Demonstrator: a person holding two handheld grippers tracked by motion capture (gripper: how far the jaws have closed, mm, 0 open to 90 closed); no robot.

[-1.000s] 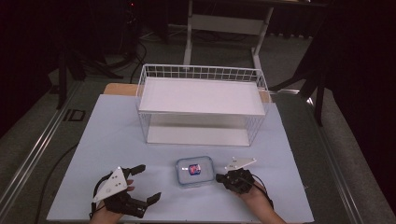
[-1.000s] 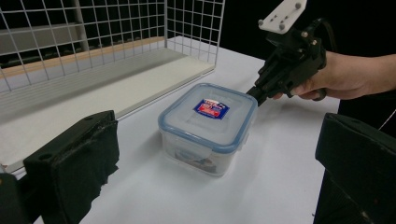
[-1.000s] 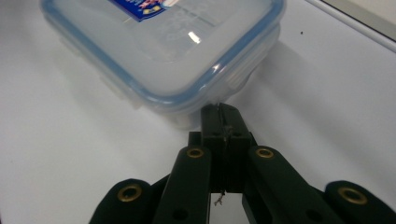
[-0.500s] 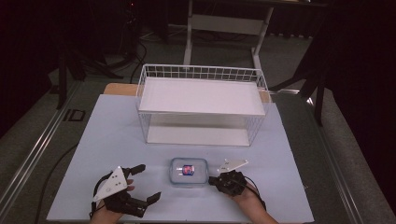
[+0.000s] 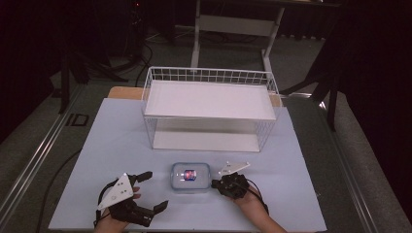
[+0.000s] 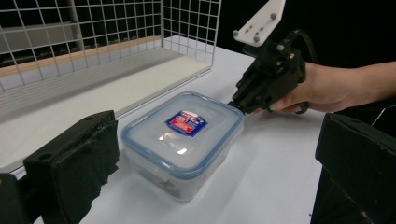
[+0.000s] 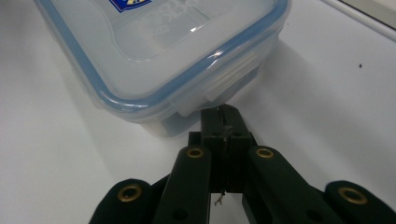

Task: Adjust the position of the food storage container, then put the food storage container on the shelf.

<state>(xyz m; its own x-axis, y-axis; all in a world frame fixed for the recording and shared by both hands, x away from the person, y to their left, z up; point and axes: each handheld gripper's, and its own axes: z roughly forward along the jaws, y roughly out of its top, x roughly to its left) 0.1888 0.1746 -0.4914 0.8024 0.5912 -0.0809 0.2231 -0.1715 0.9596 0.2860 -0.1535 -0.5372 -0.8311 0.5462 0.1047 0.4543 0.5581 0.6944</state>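
Clear plastic box [image 5: 190,177] has the right gripper's [image 5: 214,183] closed fingers at its latch; left gripper [image 5: 150,191] gapes empty.

The container [image 5: 190,177] sits on my desk [image 5: 301,165] before the wire basket [image 5: 209,111], between my left tool [image 5: 150,191] and right tool [image 5: 217,184].

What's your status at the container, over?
Right gripper shut, tips against container side clip. Left gripper open, apart from it. Lid on. Wire basket behind, nothing blocking.
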